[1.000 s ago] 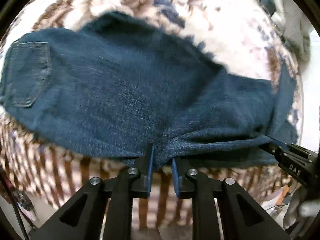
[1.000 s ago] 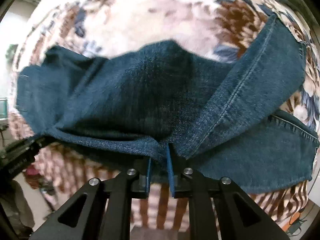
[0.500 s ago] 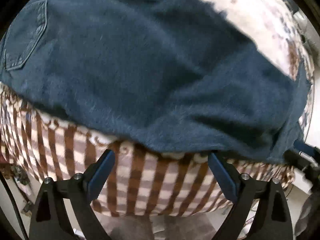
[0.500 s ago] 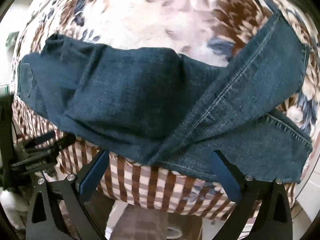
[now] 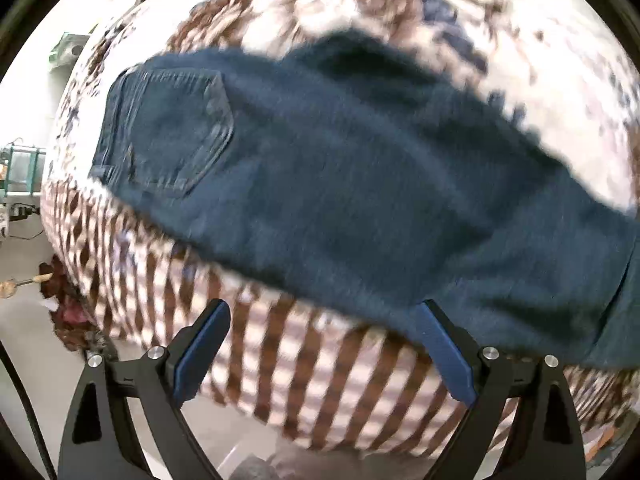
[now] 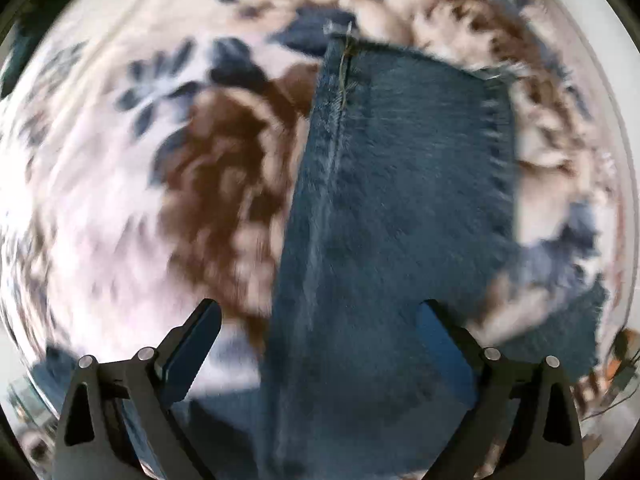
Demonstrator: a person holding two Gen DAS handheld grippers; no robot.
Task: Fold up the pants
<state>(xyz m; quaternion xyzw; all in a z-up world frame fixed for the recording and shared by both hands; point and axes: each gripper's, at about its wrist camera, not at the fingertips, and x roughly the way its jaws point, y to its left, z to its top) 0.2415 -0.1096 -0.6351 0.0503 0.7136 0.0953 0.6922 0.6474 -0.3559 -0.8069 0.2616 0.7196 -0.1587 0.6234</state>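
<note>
Denim pants (image 5: 360, 184) | on floral blanket (image 5: 360, 12) | striped blanket edge (image 5: 304, 376) nearest

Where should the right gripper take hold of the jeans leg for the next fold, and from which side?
Probably at the hem end of the jeans leg, coming from above. The leg lies flat on the floral blanket, so the open right gripper should pinch the stitched hem edge, its free end.

Both tools look alike: the left gripper (image 5: 322, 344) and the right gripper (image 6: 318, 344) are matte black plastic, each with two angular fingers (image 5: 120, 404) cut through by triangular holes, two silver screws (image 5: 157, 352) on every finger, and flat blue pads (image 5: 202, 350) lining the inner faces. A thin black cable (image 5: 24, 408) runs past the left one's edge.
</note>
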